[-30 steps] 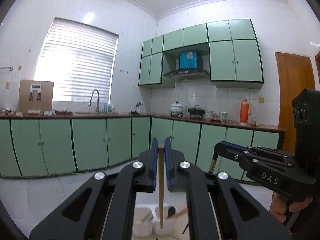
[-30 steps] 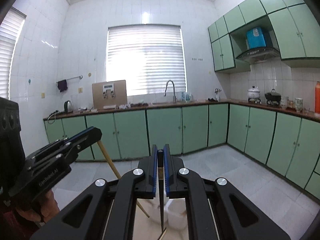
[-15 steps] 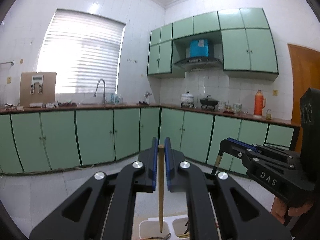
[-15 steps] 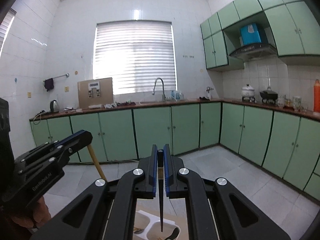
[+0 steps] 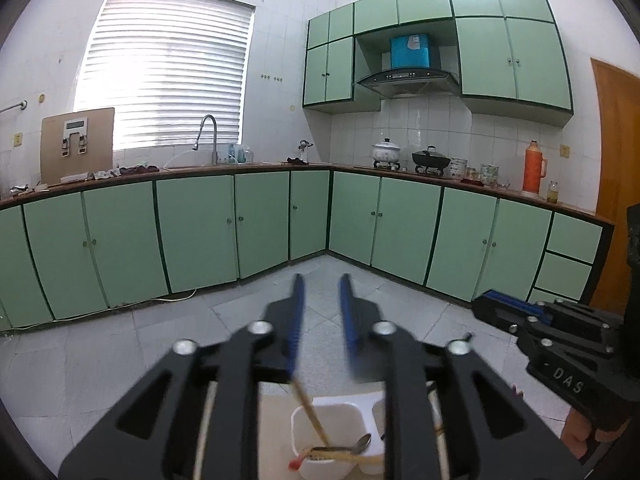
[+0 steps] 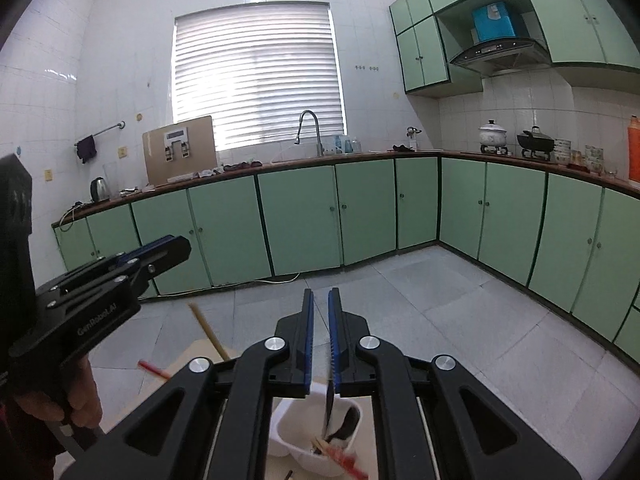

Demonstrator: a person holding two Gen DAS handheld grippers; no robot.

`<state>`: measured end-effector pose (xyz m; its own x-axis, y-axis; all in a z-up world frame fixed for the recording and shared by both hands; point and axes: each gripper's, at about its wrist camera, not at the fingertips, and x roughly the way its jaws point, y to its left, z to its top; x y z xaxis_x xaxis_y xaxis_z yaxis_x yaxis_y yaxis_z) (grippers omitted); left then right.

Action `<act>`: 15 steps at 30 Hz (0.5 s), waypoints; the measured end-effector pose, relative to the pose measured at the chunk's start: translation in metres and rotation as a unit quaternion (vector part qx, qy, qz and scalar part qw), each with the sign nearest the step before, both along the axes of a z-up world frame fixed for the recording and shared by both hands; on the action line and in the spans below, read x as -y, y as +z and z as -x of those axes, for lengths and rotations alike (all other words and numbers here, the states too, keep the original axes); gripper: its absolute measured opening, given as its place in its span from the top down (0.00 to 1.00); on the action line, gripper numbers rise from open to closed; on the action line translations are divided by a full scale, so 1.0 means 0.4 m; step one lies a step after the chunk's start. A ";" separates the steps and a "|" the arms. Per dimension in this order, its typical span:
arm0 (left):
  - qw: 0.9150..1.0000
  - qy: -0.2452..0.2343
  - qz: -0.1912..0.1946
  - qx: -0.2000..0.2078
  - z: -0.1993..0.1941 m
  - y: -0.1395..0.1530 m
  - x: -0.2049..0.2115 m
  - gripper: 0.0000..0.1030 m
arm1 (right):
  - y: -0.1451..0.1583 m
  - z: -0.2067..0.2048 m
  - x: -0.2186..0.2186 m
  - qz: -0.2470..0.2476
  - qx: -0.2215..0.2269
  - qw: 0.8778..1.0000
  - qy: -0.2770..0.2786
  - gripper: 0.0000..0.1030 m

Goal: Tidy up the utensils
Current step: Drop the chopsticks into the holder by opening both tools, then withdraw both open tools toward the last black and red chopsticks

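Mint-green kitchen cabinets (image 5: 260, 224) run along the far walls ahead of both grippers; pale tiled floor (image 6: 460, 300) between them and the jaws; white plastic utensil holder with compartments (image 5: 340, 412) sits directly below and just ahead of both sets of jaws, on a light wooden board (image 6: 192, 354); left gripper (image 5: 320, 300) jaws opening, blue pads apart, nothing pressed between them; light wooden chopstick (image 5: 310, 414) leans tilted from beneath the left pad down into the holder's left compartment, free of the pads; right gripper (image 6: 319, 306) jaws opening, narrow gap; thin dark utensil handle (image 6: 329, 404) hangs below that gap into the holder, pads no longer pressing it as far as I can tell; metal spoon (image 5: 352, 446) lies in the holder below the left jaws.
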<state>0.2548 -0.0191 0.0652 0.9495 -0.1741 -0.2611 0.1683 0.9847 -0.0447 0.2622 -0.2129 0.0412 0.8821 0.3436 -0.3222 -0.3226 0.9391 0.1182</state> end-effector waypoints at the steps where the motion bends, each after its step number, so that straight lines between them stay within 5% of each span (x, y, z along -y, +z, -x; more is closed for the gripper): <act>1: 1.000 0.001 0.000 0.002 0.010 -0.002 -0.002 0.73 | 0.002 0.012 0.003 0.000 0.003 1.000 -0.003 0.85; 8: 0.999 0.014 0.000 0.035 0.144 -0.005 -0.029 0.37 | 0.019 0.136 0.037 -0.001 0.041 0.999 -0.036 0.55; 15: 0.999 0.023 0.004 0.043 0.300 -0.055 -0.048 0.25 | -0.025 0.292 0.061 -0.015 0.054 0.997 -0.058 0.34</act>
